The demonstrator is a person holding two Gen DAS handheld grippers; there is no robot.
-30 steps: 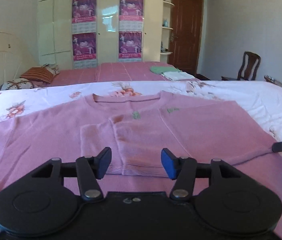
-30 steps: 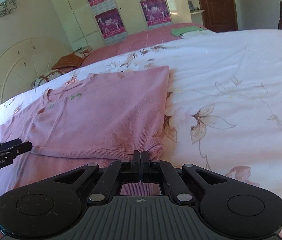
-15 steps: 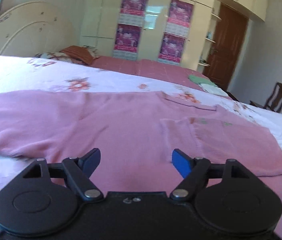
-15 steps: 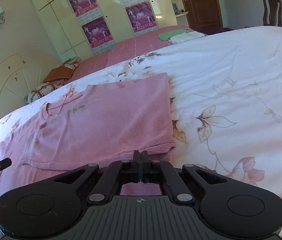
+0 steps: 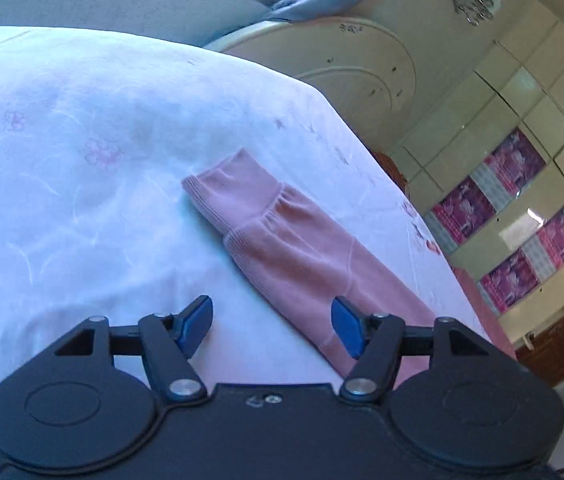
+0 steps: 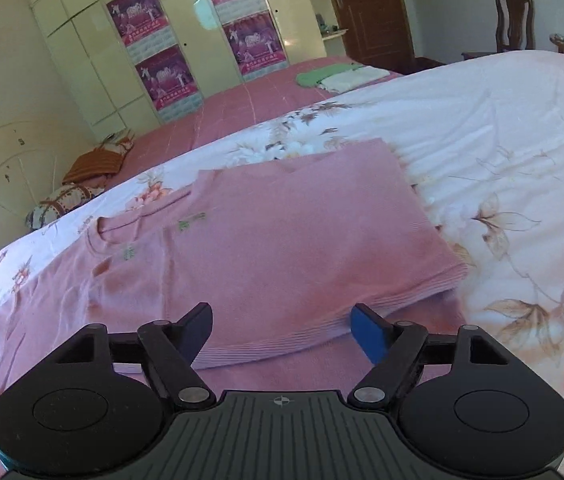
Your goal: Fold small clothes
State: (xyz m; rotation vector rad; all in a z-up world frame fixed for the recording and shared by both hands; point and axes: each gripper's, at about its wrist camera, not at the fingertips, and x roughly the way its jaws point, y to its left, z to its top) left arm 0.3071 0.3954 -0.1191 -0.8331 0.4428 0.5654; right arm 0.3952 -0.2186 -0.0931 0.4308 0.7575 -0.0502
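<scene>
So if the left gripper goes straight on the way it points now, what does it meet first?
Probably the pink sleeve lying on the white bedsheet, near its cuff. The left gripper has closing, empty jaws. Depth is unclear, so it might touch the sheet first.

Pink sweater (image 6: 290, 240): soft fine knit cloth, matt, ribbed hem at near edge. Sleeve (image 5: 302, 256): same knit, ribbed cuff, gathered above rib. Bed sheet (image 6: 502, 152): thin woven cloth, matt, creased, floral print. Left claw (image 5: 271, 326): matt black plastic body, smooth blue pads, bright metal pivot screws. Right claw (image 6: 282, 330): matt black plastic, ridged top plate. Wardrobe (image 6: 81, 68) at far wall: glossy cream panels, reflective, paper posters stuck on. Door (image 6: 366, 12): dark varnished wood.
</scene>
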